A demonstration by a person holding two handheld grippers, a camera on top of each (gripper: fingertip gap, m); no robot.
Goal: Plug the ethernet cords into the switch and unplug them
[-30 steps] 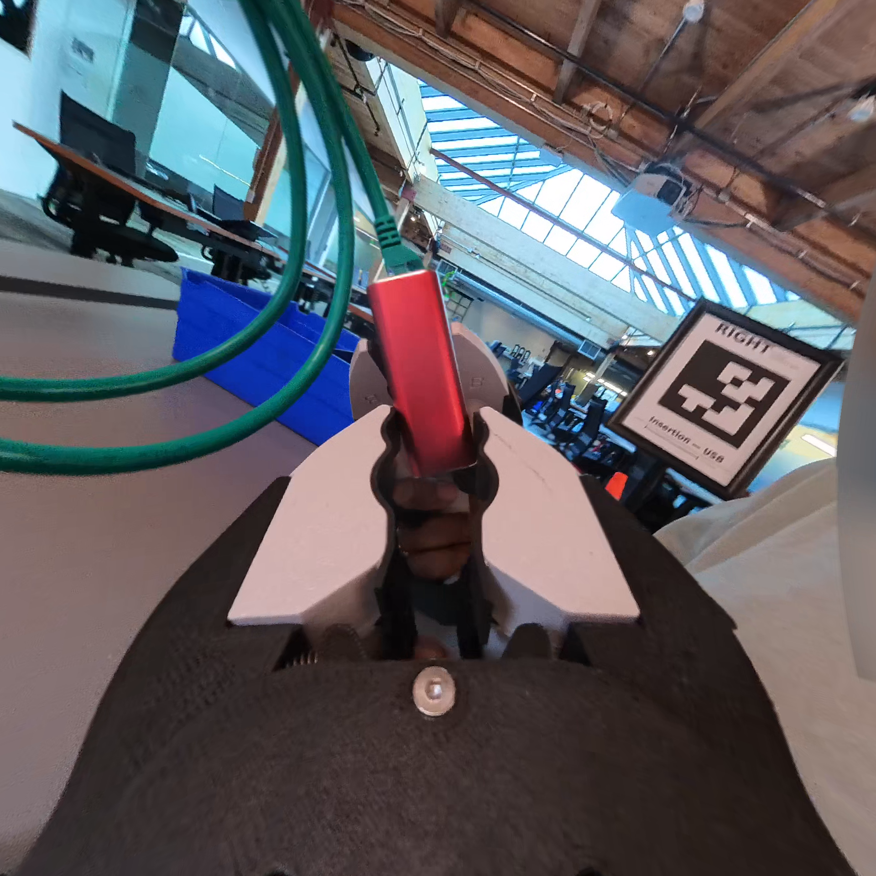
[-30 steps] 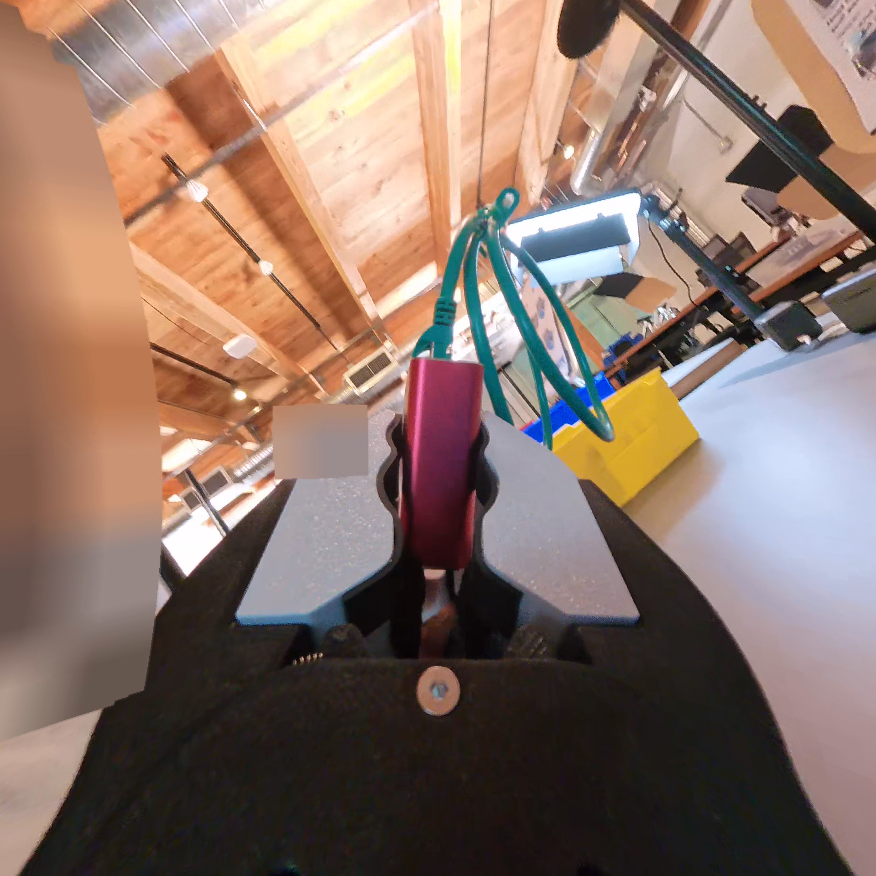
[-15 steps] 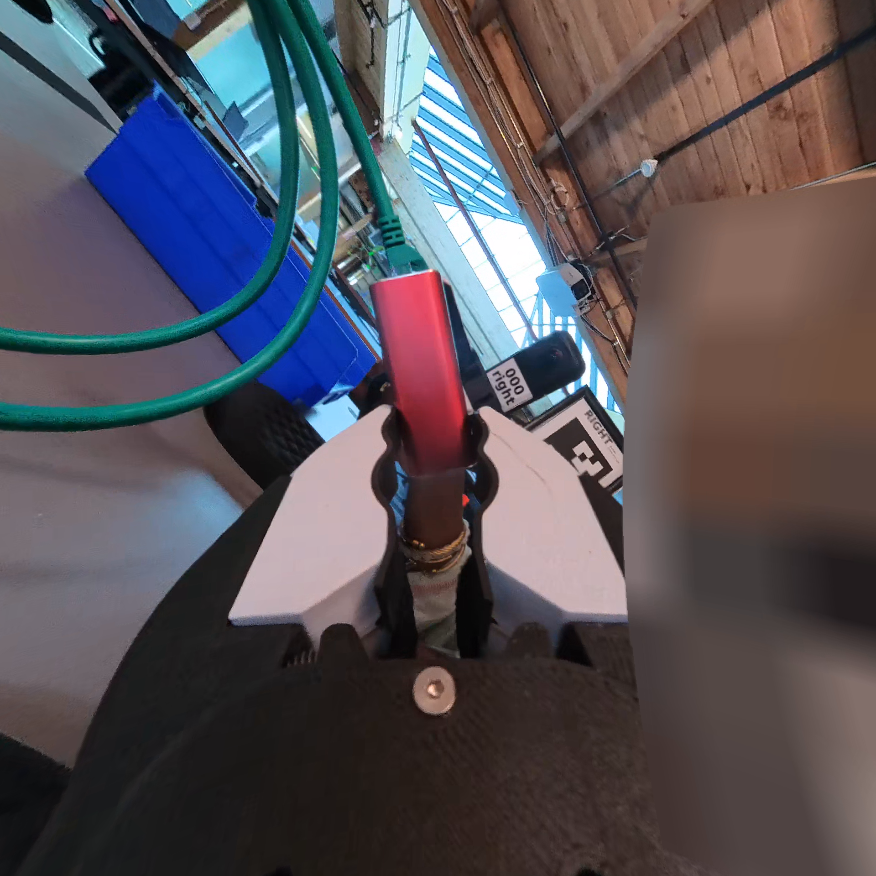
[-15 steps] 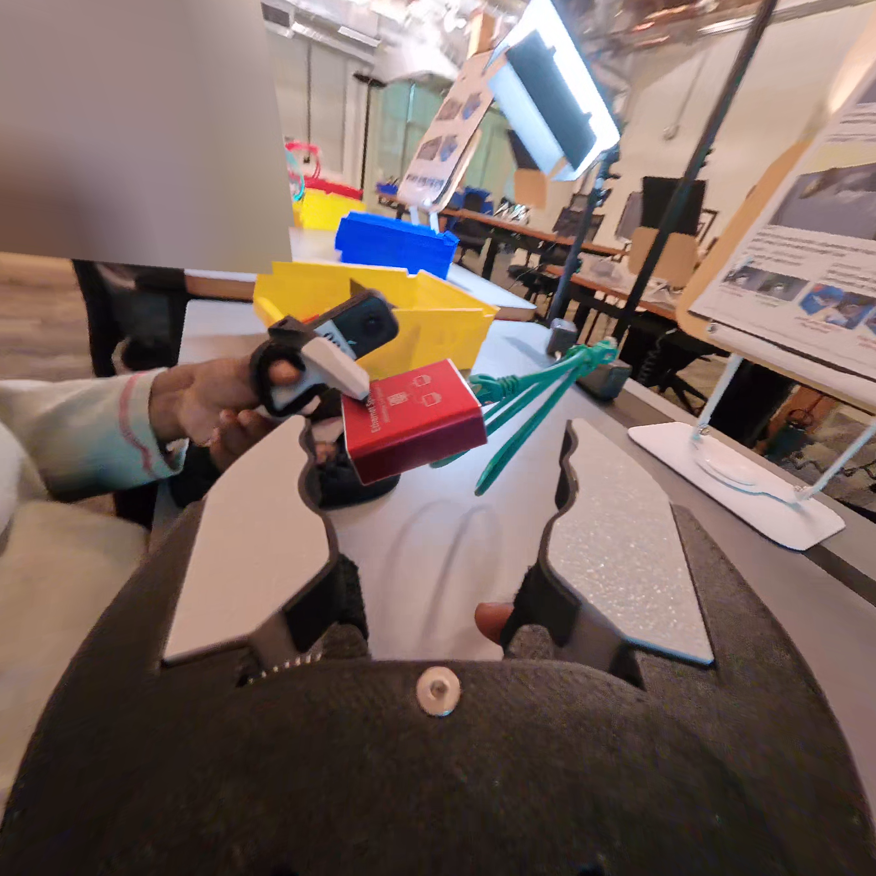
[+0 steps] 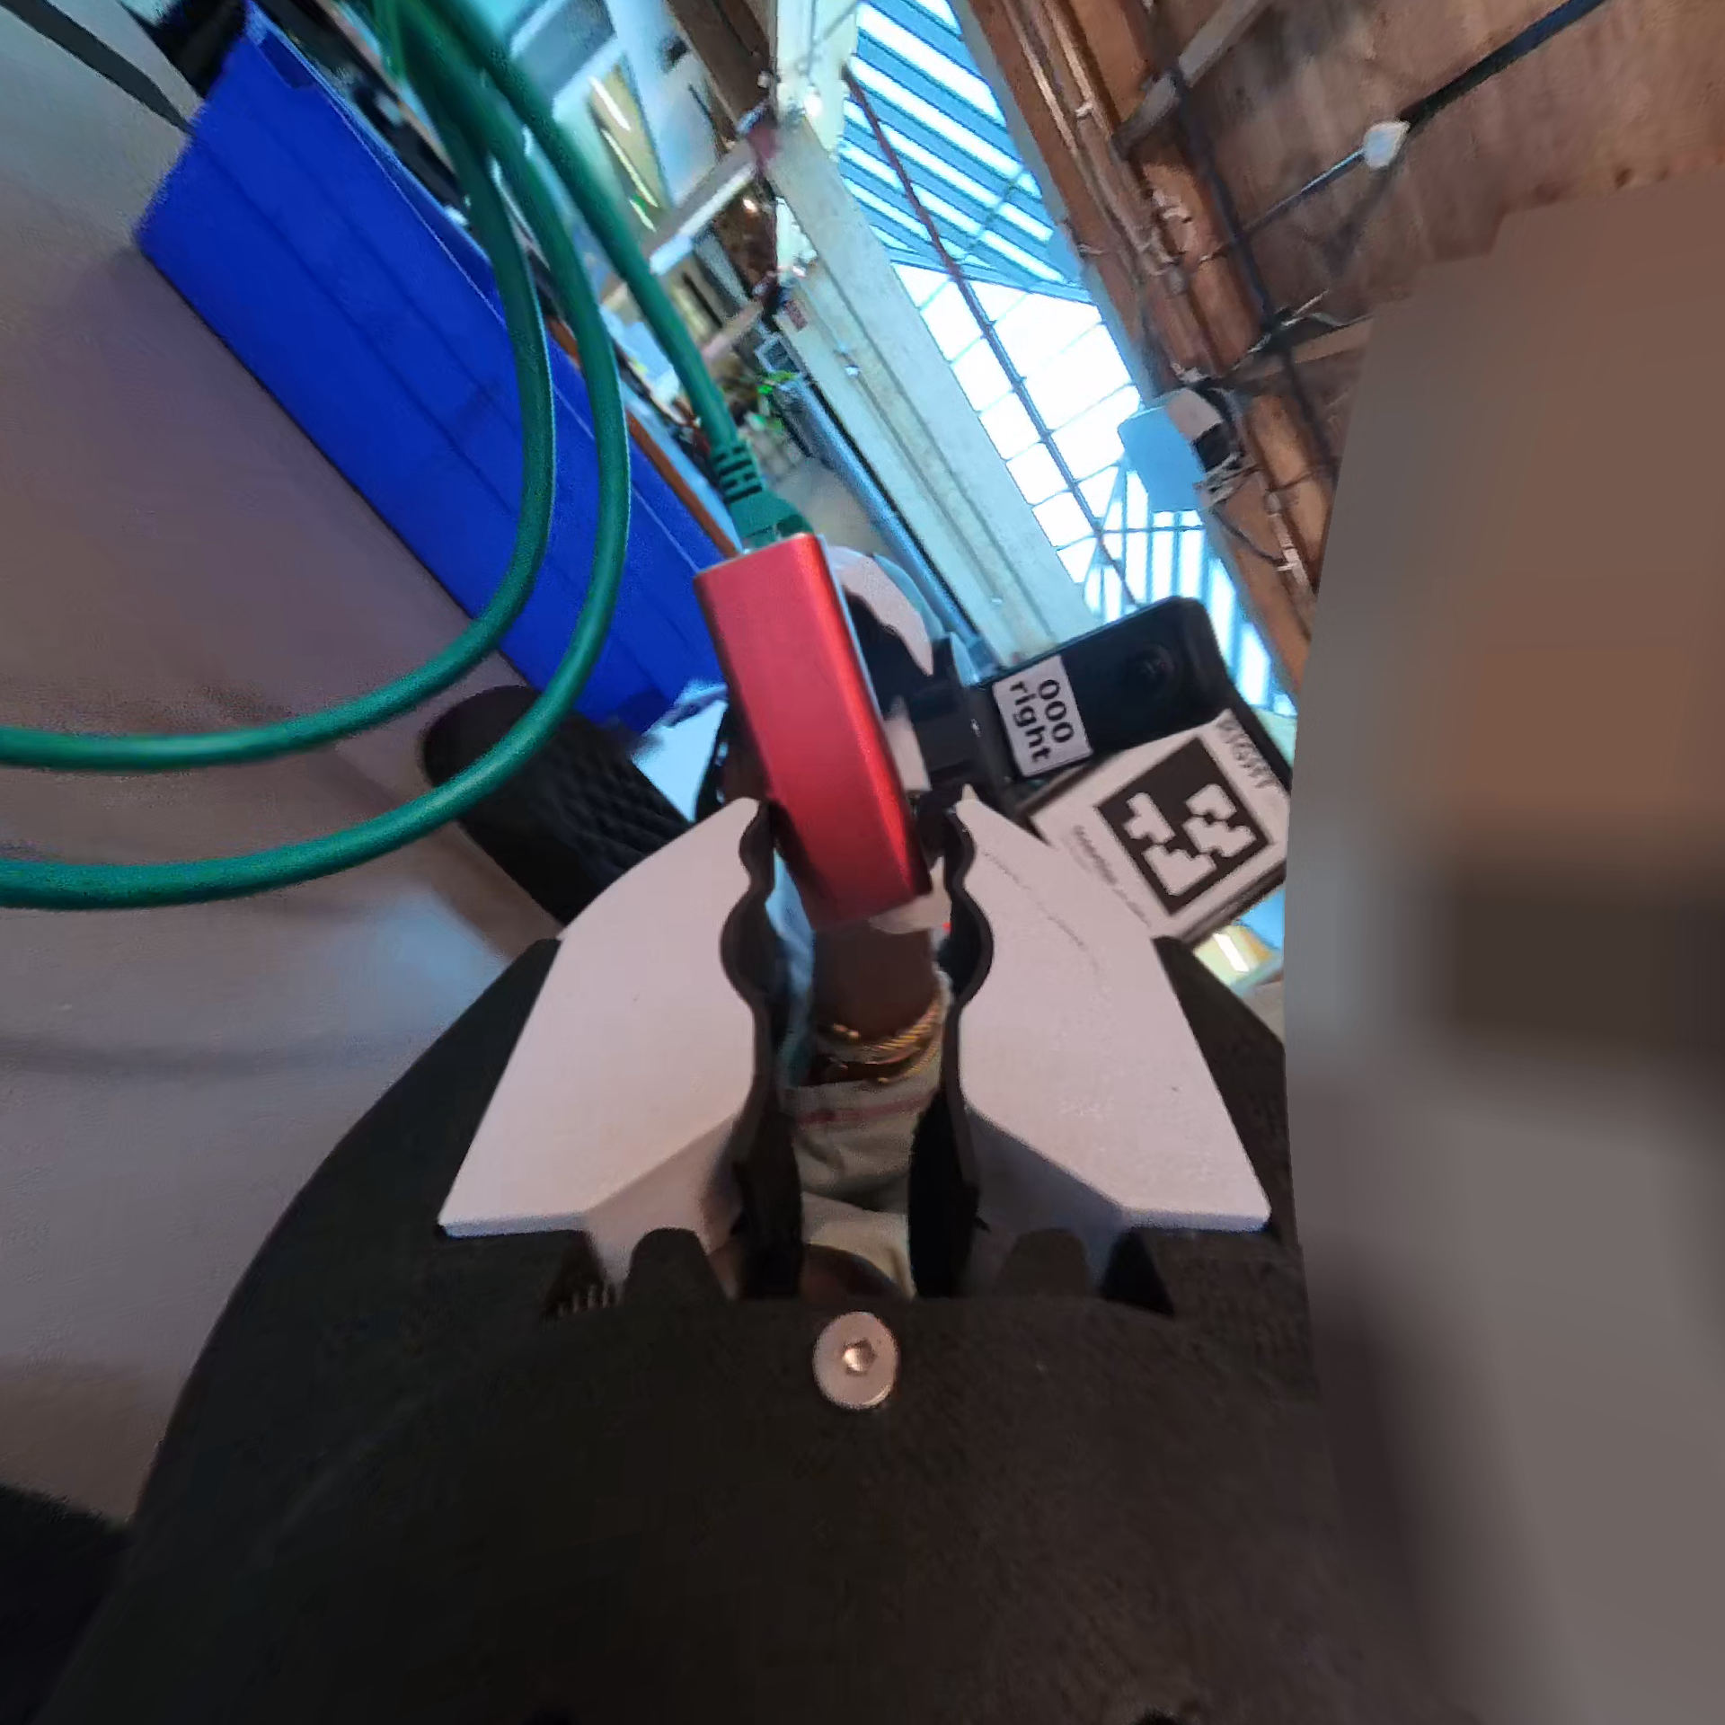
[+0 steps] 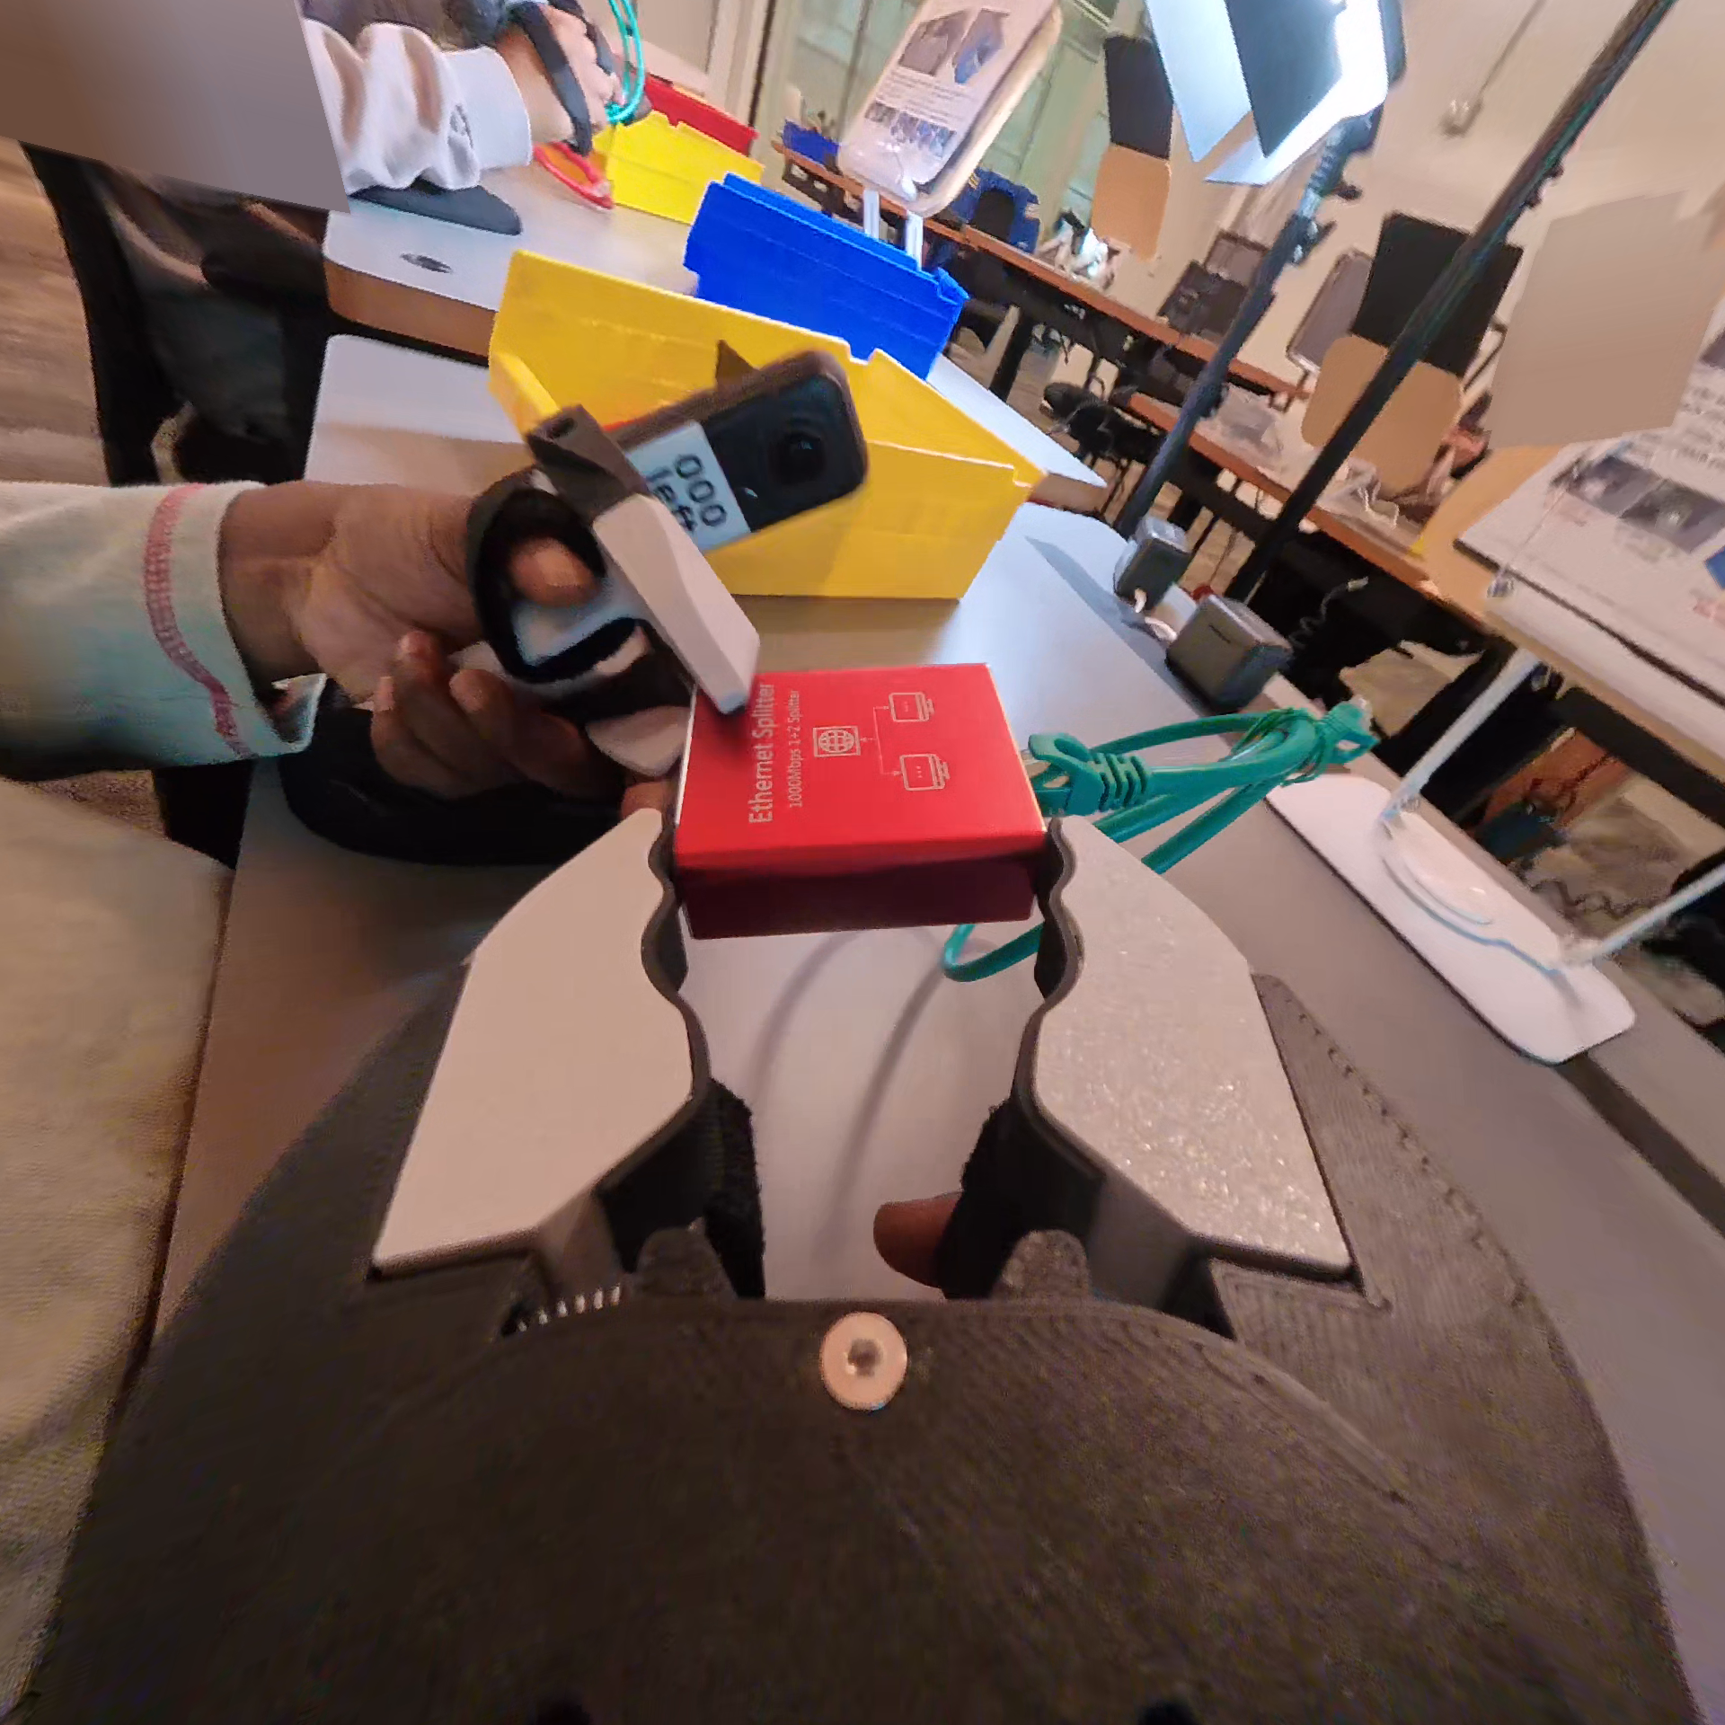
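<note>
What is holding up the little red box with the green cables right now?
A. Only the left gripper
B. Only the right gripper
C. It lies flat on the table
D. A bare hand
A: the left gripper is clamped on the red box, while the right gripper is open around its near edge and the green cables trail off.

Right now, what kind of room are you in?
It looks like a big shared workshop or lab inside an old building. There are long tables with yellow parts bins and blue parts bins, a studio light on a stand, and a wooden beam ceiling with skylights.
</note>
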